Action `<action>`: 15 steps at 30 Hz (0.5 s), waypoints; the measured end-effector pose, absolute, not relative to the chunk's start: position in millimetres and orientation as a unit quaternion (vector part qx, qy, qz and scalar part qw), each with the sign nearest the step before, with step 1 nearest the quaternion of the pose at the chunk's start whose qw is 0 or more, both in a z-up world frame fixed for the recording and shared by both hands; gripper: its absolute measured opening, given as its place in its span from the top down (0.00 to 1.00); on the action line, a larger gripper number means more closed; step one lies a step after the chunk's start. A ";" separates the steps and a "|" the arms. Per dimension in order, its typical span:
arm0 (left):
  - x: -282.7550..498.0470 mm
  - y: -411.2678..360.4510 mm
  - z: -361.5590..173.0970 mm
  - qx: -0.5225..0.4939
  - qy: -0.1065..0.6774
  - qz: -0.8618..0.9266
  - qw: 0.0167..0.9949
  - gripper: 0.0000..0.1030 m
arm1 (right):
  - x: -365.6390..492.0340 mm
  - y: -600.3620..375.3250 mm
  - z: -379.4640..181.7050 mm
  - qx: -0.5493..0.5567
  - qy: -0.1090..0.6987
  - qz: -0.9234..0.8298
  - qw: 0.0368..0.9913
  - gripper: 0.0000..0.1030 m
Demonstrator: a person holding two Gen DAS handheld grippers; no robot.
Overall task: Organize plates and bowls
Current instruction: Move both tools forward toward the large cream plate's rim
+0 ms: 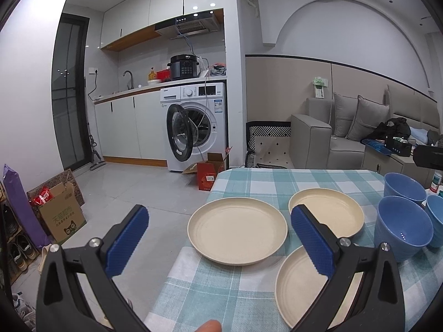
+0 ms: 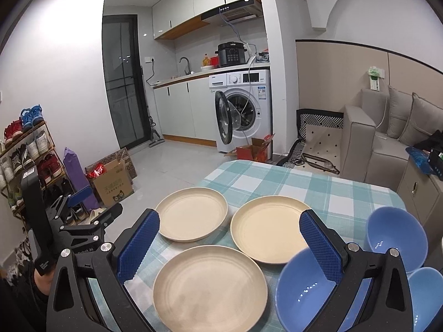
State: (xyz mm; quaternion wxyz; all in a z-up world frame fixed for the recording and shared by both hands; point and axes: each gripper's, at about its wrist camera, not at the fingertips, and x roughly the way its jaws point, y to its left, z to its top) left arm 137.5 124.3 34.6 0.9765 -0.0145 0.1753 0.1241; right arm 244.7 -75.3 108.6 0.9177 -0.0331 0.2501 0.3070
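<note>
Small apartment kitchen-living space behind: washing machine [image 1: 195, 127] with its door open, sofa [image 1: 346, 132] to the right. Work surface was a table with a teal checked tablecloth [image 2: 277, 182].

Three cream plates were laid out flat and separate, none stacked: far-left plate [image 2: 191, 213], far-right plate [image 2: 270, 229], near plate [image 2: 209, 287]. Rims close together but I couldn't tell if any touched. Three blue bowls sat upright in a cluster to the right of the plates: near bowl [image 2: 304, 290], far bowl [image 2: 396, 238], third bowl [image 2: 425, 296] at the frame edge. Looked like a start layout, like items grouped by kind but nothing nested yet.

Left gripper [image 1: 218, 238] was wide open and empty, hovering off the table's left edge, facing the far-left plate. Right gripper [image 2: 229, 243] was also wide open, holding nothing, above the near plate with its right finger over the near bowl. Both seemed staged for a first pick.

Plates: shallow, matte, raised rim, faint concentric rings. Bowls: glossy, deep, tapered walls, should nest easily. My read: no stacking step done.
</note>
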 end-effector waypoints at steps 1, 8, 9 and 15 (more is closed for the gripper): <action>140.0 125.3 34.1 -0.014 0.177 0.124 0.976 0.00 | 249.2 -72.1 108.3 -0.032 0.253 0.309 0.916 0.00; 159.7 133.1 34.6 -0.012 0.183 0.123 0.975 0.00 | 271.9 -45.7 108.0 -0.039 0.263 0.313 0.912 0.00; 163.2 134.5 35.3 -0.013 0.185 0.122 0.975 0.00 | 274.6 -42.7 108.2 -0.039 0.263 0.314 0.911 0.00; 175.6 140.7 36.0 -0.012 0.190 0.122 0.974 0.00 | 292.1 -27.6 108.4 -0.038 0.275 0.314 0.908 0.00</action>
